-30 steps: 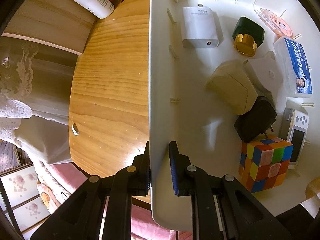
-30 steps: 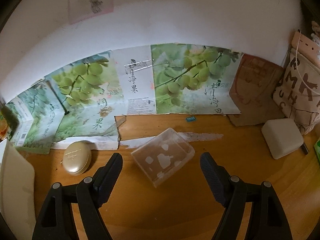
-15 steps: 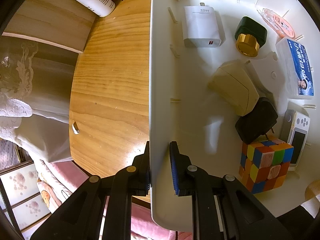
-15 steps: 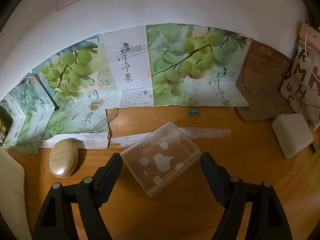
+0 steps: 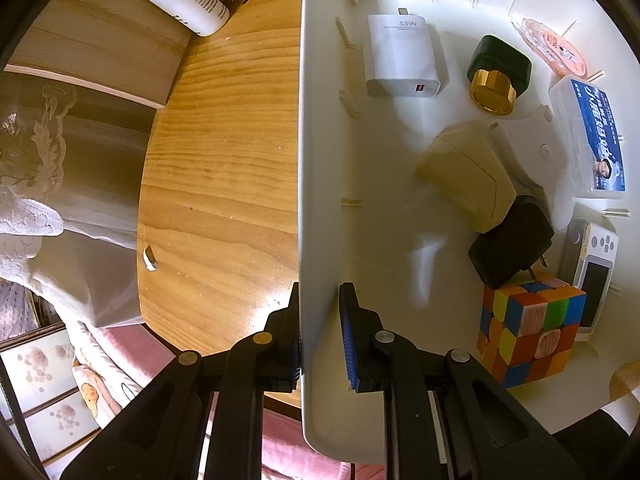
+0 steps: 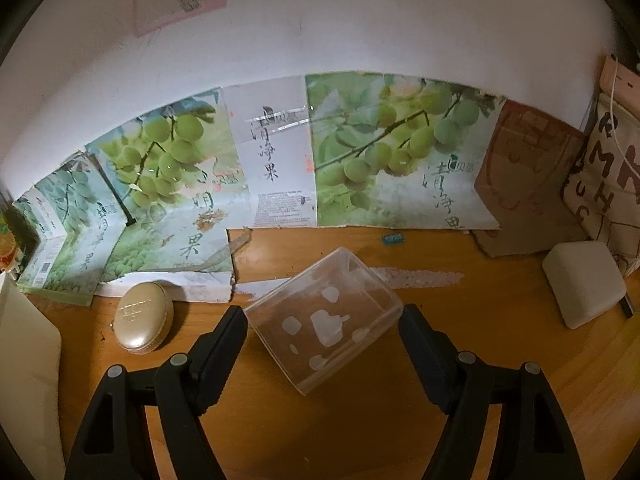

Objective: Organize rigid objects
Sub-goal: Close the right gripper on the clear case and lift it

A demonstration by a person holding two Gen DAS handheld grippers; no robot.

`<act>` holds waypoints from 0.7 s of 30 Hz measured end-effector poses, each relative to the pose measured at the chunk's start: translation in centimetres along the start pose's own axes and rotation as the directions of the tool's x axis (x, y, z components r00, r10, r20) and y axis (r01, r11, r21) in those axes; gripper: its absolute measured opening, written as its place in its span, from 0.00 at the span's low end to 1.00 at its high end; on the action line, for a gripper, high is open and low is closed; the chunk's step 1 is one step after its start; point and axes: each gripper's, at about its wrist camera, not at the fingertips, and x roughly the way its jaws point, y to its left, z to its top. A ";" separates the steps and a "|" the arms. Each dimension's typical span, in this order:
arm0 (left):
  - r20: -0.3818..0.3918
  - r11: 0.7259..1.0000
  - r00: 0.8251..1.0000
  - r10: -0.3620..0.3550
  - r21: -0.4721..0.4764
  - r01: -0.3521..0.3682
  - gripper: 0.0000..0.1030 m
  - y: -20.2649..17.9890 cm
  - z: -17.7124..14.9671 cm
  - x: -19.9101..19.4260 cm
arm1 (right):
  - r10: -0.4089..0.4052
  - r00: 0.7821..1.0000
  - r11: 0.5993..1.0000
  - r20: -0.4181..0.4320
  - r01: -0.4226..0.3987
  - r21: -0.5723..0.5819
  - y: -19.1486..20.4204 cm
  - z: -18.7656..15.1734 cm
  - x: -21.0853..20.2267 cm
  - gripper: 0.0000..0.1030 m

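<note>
Nearer now, clear box [image 6: 322, 320] sits between open right tool [image 6: 322, 344]; left tool [image 5: 319, 328] clamps tray wall [image 5: 316, 200].

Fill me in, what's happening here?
A person is tidying small items into a white bin. The left gripper is clamped on the bin's wall, steadying it; inside lie a white charger, a Rubik's cube and other bits. The right gripper is open, its fingers either side of a clear plastic box on the wooden table, not gripping it yet. A gold oval case and a white box wait nearby.
</note>
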 end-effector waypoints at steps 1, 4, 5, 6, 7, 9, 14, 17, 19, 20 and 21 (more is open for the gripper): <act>0.002 1.000 1.000 -0.001 0.001 0.001 0.18 0.0 0.0 0.0 | 0.002 1.000 1.000 0.005 -0.002 -0.002 0.0 0.1 -0.2 0.76; 0.009 1.000 1.000 -0.007 0.006 0.007 0.18 0.0 0.0 0.0 | 0.004 1.000 1.000 0.025 -0.004 -0.010 0.1 0.1 -1.3 0.76; 0.011 1.000 1.000 -0.009 0.007 0.009 0.18 0.0 0.0 -0.1 | 0.006 0.999 1.000 0.031 -0.006 -0.012 0.2 0.2 -1.6 0.76; 0.015 1.000 1.000 -0.012 0.009 0.012 0.18 0.0 0.0 -0.1 | 0.009 0.999 1.000 0.036 -0.008 -0.013 0.2 0.2 -2.0 0.76; 0.017 1.000 1.000 -0.014 0.010 0.014 0.18 0.0 0.0 -0.1 | 0.011 0.999 1.000 0.041 -0.011 -0.013 0.3 0.1 -2.3 0.76; 0.024 1.000 0.999 -0.024 0.014 0.024 0.18 0.1 0.0 -0.1 | 0.014 0.999 1.000 0.052 -0.013 -0.015 0.5 0.2 -2.9 0.76; 0.040 0.998 0.998 -0.048 0.029 0.047 0.18 0.2 0.0 -0.1 | 0.022 0.996 1.000 0.085 -0.021 -0.019 1.0 0.3 -5.2 0.76; 0.048 0.997 0.997 -0.065 0.045 0.062 0.18 0.3 0.0 -0.1 | 0.021 0.994 0.999 0.107 -0.017 -0.035 1.5 0.3 -6.7 0.76; 0.053 0.996 0.996 -0.074 0.059 0.071 0.18 0.4 0.0 0.1 | 0.019 0.993 0.999 0.120 -0.013 -0.046 1.9 0.3 -7.5 0.76; 0.054 0.995 0.996 -0.078 0.065 0.074 0.18 0.4 0.0 0.1 | 0.015 0.991 0.999 0.131 -0.008 -0.054 2.3 0.3 -8.2 0.76; 0.054 0.994 0.995 -0.083 0.076 0.079 0.17 0.4 0.0 0.2 | 0.013 0.990 0.998 0.137 -0.005 -0.058 2.5 0.3 -8.6 0.76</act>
